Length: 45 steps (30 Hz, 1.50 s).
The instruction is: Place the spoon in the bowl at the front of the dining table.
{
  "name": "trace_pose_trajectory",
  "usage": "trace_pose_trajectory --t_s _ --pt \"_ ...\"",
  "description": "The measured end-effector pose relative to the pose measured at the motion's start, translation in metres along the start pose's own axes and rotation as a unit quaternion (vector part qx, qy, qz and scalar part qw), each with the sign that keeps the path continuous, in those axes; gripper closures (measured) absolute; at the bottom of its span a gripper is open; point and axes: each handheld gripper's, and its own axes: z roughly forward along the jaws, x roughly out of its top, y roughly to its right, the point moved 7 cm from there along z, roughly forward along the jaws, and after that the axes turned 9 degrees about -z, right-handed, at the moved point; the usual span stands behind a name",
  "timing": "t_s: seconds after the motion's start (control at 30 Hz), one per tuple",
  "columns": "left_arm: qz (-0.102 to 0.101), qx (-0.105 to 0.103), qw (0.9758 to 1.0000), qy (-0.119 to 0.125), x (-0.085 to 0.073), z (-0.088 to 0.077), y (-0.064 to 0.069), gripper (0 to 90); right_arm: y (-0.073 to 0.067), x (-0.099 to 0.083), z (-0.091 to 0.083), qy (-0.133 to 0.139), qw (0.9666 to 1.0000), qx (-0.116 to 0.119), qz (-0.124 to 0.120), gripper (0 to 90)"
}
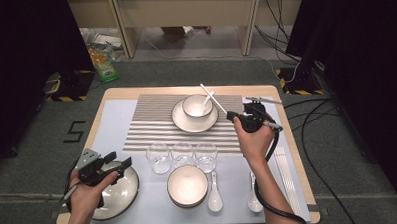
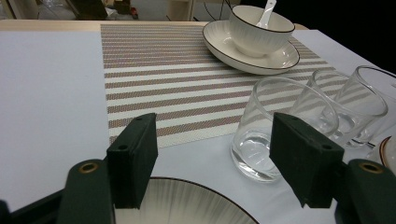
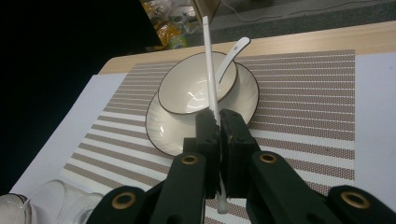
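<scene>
Above the bowl (image 3: pixel 196 88), right claw (image 3: pixel 218 123) pinches a chopstick (image 3: pixel 209 60) (white).

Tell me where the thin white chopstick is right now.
The thin white chopstick is clamped in the right gripper, angled above the white bowl on the striped placemat.

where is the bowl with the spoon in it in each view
High view: the bowl sits upper centre, on a plate on the striped mat.
Left gripper view: the bowl is at the top right, beyond the glasses.
Right gripper view: the bowl is at centre, behind the white chopstick in the right gripper.
Shared landmark: the striped mat.
</scene>
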Motion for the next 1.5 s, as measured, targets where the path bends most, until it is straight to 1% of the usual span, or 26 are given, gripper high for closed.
trace_pose_trajectory --t_s 0.17,0.37,0.5,0.6,0.7,0.8,0.83,0.9,1.07,1.3,1.33,1.5 --pt "0.000 0.000 1.0000 0.000 0.000 0.000 0.000 31.9 -0.004 0.001 0.003 0.006 1.0000 0.003 -0.005 86.9" --pt "0.000 0.000 1.0000 0.001 0.001 -0.001 0.000 31.8 -0.009 0.001 0.005 0.004 1.0000 0.007 -0.004 86.9" --pt "0.003 0.001 1.0000 0.000 0.000 -0.001 -0.001 31.8 -0.011 0.002 0.007 0.008 0.9999 0.008 -0.010 86.9" --pt "0.003 0.001 1.0000 0.000 0.000 -0.001 -0.001 31.9 -0.013 0.001 0.008 0.006 0.9999 0.010 -0.007 86.9" --pt "0.002 0.001 1.0000 0.000 0.001 -0.001 -0.001 31.9 -0.015 0.001 0.011 0.011 0.9998 0.014 -0.009 86.9" --pt "0.000 0.000 1.0000 0.002 0.001 -0.001 -0.001 31.9 -0.017 0.001 0.011 0.011 0.9998 0.015 -0.007 86.9" --pt "0.002 0.001 1.0000 0.001 0.001 -0.001 -0.001 31.9 -0.017 0.001 0.012 0.012 0.9997 0.015 -0.012 86.9" --pt "0.000 0.000 1.0000 0.002 0.001 -0.001 -0.001 31.9 -0.018 0.001 0.013 0.011 0.9997 0.016 -0.015 86.9" --pt "0.002 0.001 1.0000 0.001 0.001 -0.001 -0.001 31.9 -0.023 0.002 0.015 0.009 0.9997 0.022 -0.010 86.9" --pt "0.002 0.000 1.0000 0.002 0.001 -0.001 -0.001 31.9 -0.027 0.000 0.020 0.004 0.9996 0.024 -0.011 86.9" --pt "0.003 0.001 1.0000 0.001 0.001 -0.002 -0.001 31.9 -0.027 0.000 0.021 0.004 0.9995 0.025 -0.016 86.9" --pt "0.003 0.000 1.0000 0.001 0.001 -0.001 -0.001 31.9 -0.031 -0.001 0.024 0.001 0.9994 0.029 -0.017 86.9"
